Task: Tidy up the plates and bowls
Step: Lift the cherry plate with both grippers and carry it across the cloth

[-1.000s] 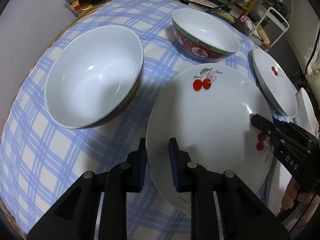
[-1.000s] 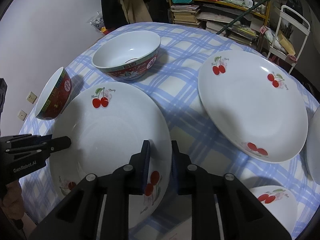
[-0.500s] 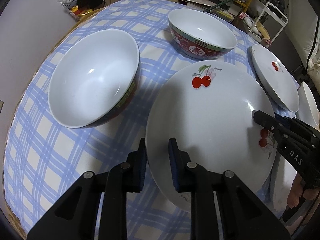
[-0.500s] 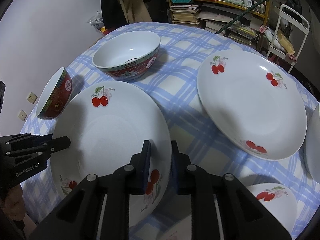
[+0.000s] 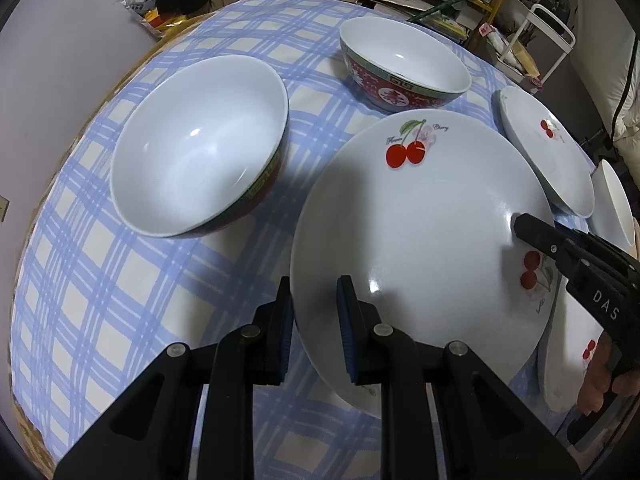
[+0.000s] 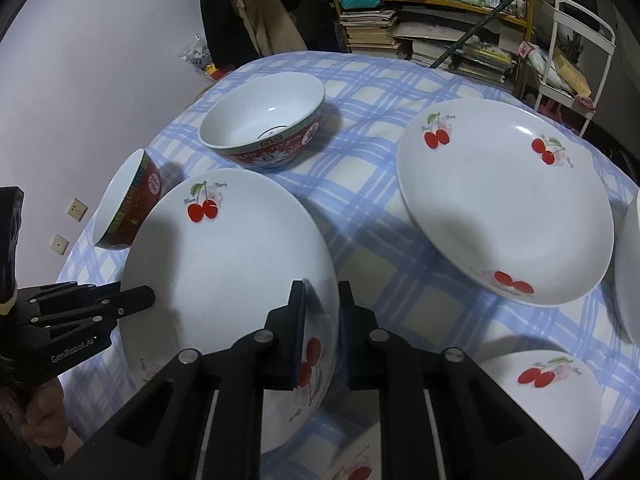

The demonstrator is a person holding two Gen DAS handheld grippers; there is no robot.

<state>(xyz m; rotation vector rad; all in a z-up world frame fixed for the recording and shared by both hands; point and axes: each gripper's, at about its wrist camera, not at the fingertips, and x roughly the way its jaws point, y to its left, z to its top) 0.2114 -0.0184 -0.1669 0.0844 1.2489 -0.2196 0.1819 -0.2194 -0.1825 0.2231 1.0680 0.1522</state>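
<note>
Change since earlier frame: right claw (image 6: pixel 322 312) jaws are closing on the near-right rim of the held plate (image 5: pixel 420 216); plate and bowls are otherwise seen as before.
Left claw (image 5: pixel 314 320): clenched on the plate's opposite rim.
Plate position: held tilted by both claws at lower centre of both views, over the checked counter (image 5: pixel 120 280).
Risk, slip: glazed rim is gripped only at its edges; uneven lifting could let it slide out.
Risk, collision: tilted bowl (image 5: pixel 200 144) at centre left lies just beside; it could be struck.
Risk, stacking: second plate (image 6: pixel 504 200), right of frame, could be chipped by a hard landing.
</note>
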